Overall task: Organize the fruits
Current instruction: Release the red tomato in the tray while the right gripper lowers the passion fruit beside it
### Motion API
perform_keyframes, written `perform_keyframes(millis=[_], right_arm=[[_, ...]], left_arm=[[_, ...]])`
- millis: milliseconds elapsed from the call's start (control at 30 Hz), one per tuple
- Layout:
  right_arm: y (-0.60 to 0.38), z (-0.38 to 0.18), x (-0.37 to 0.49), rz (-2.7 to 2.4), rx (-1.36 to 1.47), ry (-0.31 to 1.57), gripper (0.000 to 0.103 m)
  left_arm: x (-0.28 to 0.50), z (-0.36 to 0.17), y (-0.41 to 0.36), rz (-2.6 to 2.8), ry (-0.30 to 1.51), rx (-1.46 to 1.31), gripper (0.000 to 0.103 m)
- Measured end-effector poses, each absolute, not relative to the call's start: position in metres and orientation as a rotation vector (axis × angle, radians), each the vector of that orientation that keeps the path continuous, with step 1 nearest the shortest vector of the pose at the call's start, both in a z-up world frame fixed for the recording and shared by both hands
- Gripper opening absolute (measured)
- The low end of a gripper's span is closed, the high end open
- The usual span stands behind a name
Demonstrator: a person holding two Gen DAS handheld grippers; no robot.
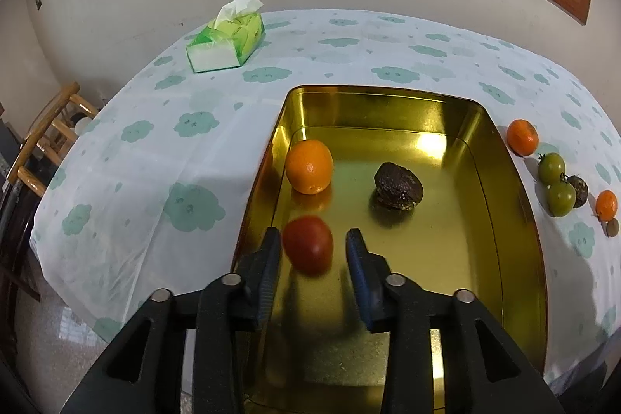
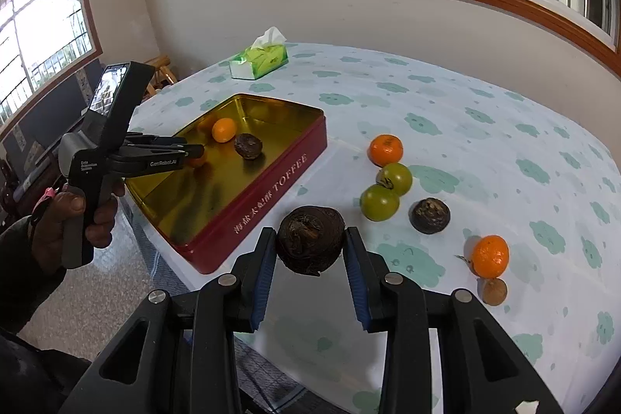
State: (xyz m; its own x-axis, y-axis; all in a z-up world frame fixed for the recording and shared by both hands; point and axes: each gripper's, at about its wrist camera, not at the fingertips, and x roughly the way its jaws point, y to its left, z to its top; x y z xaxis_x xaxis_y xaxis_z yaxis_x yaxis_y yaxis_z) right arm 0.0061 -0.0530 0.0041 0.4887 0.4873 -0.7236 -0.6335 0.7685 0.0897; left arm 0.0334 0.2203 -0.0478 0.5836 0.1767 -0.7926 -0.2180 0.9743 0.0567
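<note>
A gold-lined red toffee tin (image 1: pixel 516 204) (image 2: pixel 271 177) lies on the table. In it are an orange (image 1: pixel 309 166) (image 2: pixel 224 130), a dark wrinkled fruit (image 1: pixel 398 186) (image 2: pixel 248 145) and a red tomato (image 1: pixel 307 245). My left gripper (image 1: pixel 313 239) is open over the tin; the tomato sits between its fingers, touching neither pad. In the right wrist view the left gripper (image 2: pixel 194 154) reaches into the tin. My right gripper (image 2: pixel 310 243) is shut on a dark wrinkled fruit (image 2: pixel 310 239), held above the table beside the tin.
On the floral tablecloth right of the tin lie two oranges (image 2: pixel 385 150) (image 2: pixel 490 256), two green tomatoes (image 2: pixel 395 178) (image 2: pixel 379 202), a dark fruit (image 2: pixel 430 216) and a small brown fruit (image 2: pixel 494 291). A green tissue box (image 1: pixel 227 39) (image 2: pixel 259 59) stands at the far left. A wooden chair (image 1: pixel 46 138) is beyond the table's left edge.
</note>
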Motion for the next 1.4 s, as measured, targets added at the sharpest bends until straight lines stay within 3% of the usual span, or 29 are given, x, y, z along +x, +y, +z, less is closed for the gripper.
perform_keyframes(millis=[533,633,767,1000,1400], right_arm=[[0.012,0.014,0.015,0.813,-0.255,0.796,0.033],[0.029,0.009,0.02,0.844,-0.255,0.817,0.033],[0.05,-0.002,0.027,0.876,-0.256,0.851,0.033],[0.082,-0.026,0.043,0.903,-0.258,0.938,0.033],[0.117,-0.046,0.064,0.893,-0.271,1.01,0.033]], left_arm=[[0.01,-0.019,0.225,0.253,0.814,-0.041,0.058],[0.003,-0.013,0.228,0.263,0.792,-0.042,0.06],[-0.005,-0.008,0.235,0.283,0.76,-0.047,0.071],[-0.019,-0.006,0.249,0.312,0.715,-0.08,0.078],[-0.043,-0.004,0.261,0.322,0.738,-0.115,0.081]])
